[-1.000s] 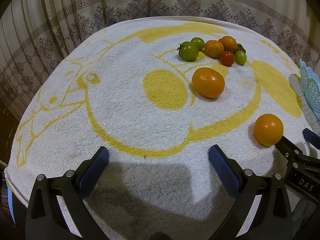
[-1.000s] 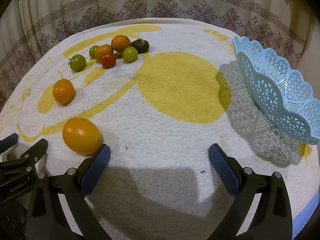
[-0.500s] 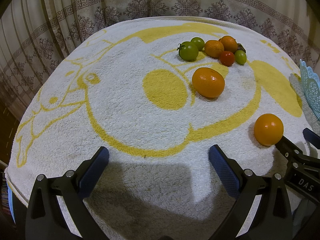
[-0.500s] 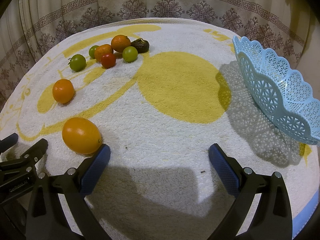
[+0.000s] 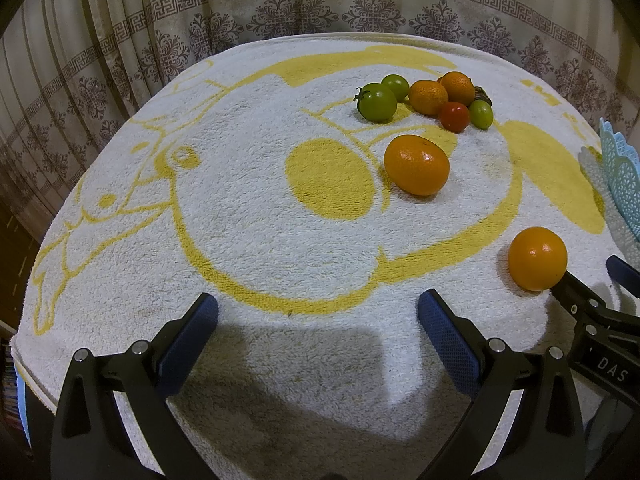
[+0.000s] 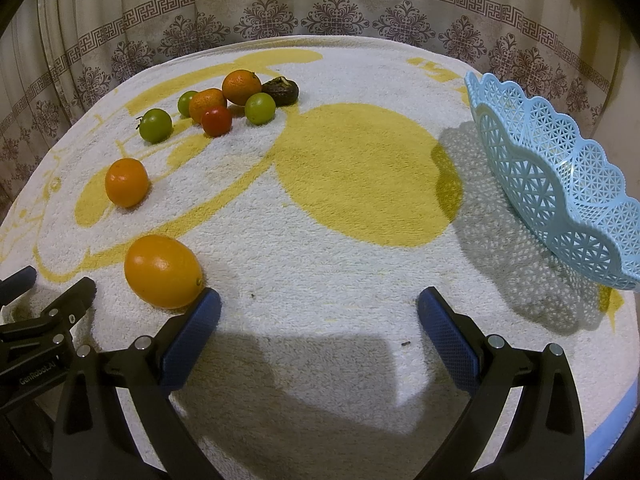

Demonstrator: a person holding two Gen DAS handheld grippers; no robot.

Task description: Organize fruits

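Note:
My left gripper is open and empty over the near part of the towel. My right gripper is open and empty. A yellow-orange orange lies just beyond its left finger; it also shows at the right of the left wrist view. A second orange lies farther left, mid-table in the left wrist view. At the far side a cluster holds two oranges, green tomatoes, a red tomato and a dark fruit. A light blue lattice basket stands at the right.
A white towel with yellow drawings covers the round table. Patterned curtains hang close behind it. The table edge falls away at the left and near the basket at the right.

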